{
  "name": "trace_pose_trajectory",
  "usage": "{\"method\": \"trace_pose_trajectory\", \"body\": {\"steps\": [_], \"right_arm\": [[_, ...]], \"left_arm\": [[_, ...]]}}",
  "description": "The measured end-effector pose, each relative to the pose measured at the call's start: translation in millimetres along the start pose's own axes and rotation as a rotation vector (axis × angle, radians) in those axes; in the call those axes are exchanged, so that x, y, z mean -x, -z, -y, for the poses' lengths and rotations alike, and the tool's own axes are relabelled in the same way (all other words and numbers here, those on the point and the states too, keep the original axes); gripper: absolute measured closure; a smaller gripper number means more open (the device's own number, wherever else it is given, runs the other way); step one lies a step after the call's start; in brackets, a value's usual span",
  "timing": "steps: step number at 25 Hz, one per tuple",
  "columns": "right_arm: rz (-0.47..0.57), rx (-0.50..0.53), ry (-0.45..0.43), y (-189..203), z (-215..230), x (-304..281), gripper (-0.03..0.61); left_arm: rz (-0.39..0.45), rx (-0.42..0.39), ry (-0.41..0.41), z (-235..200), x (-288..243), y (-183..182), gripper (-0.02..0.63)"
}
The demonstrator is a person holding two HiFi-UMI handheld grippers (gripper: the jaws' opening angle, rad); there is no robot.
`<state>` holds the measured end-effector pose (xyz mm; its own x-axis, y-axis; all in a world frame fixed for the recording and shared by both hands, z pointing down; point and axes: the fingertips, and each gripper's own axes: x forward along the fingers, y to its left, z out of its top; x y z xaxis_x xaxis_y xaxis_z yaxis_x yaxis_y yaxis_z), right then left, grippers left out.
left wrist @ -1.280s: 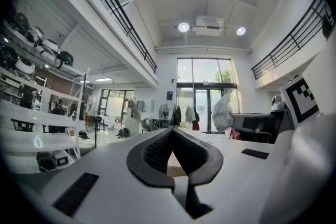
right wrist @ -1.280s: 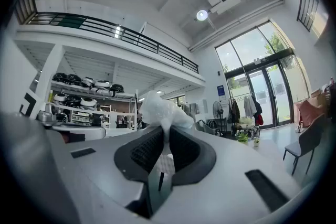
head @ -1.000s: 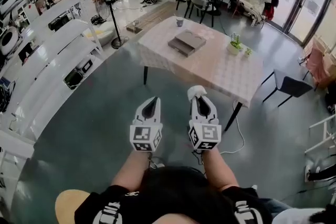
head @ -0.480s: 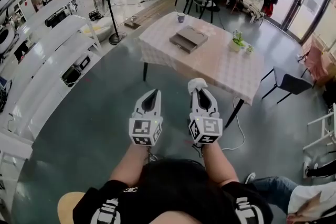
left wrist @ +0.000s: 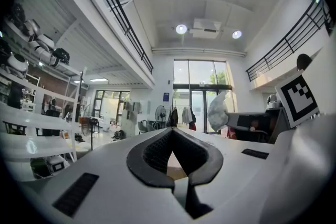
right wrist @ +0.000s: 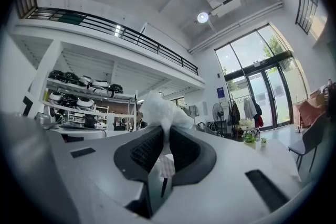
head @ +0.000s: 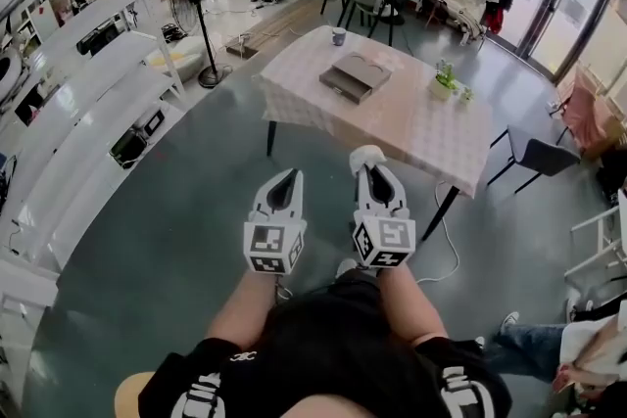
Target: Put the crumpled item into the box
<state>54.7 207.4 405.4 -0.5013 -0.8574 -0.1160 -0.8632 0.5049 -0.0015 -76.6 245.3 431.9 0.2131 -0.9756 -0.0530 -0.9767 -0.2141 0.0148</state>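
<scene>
My right gripper (head: 367,163) is shut on a white crumpled item (head: 366,155), which bulges out above its tips. In the right gripper view the crumpled item (right wrist: 159,108) is pinched between the dark pads of the right gripper (right wrist: 164,131). My left gripper (head: 285,179) hangs beside it at the same height, its tips together with nothing between them; the left gripper view shows the left gripper (left wrist: 171,130) shut and empty. A flat brown box (head: 355,76) lies on the table (head: 411,137) some way ahead of both grippers.
The table has a pale checked cloth, a cup (head: 337,37) and small potted plants (head: 444,78). A dark chair (head: 542,155) stands at its right, a fan on a stand (head: 201,24) at its left. White shelves (head: 88,113) line the left side. A cable (head: 446,255) lies on the floor.
The whole view has shifted a little toward the table. Both grippers keep their pose and the right one still holds the crumpled item. Another person's legs have appeared at the lower right.
</scene>
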Motion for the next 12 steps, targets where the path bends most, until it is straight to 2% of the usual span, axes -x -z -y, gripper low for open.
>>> {"method": "trace_pose_trajectory", "body": {"steps": [7,12], "right_arm": [[0.016,0.004,-0.024,10.9,-1.6,-36.5,0.538],[0.019,-0.001,-0.03,19.3,13.6,-84.6,0.538]], "left_arm": [[0.01,-0.015,-0.016,-23.6,-21.5,7.3,0.623],[0.006,-0.027,-0.035,-50.3,-62.3,11.2,0.623]]}}
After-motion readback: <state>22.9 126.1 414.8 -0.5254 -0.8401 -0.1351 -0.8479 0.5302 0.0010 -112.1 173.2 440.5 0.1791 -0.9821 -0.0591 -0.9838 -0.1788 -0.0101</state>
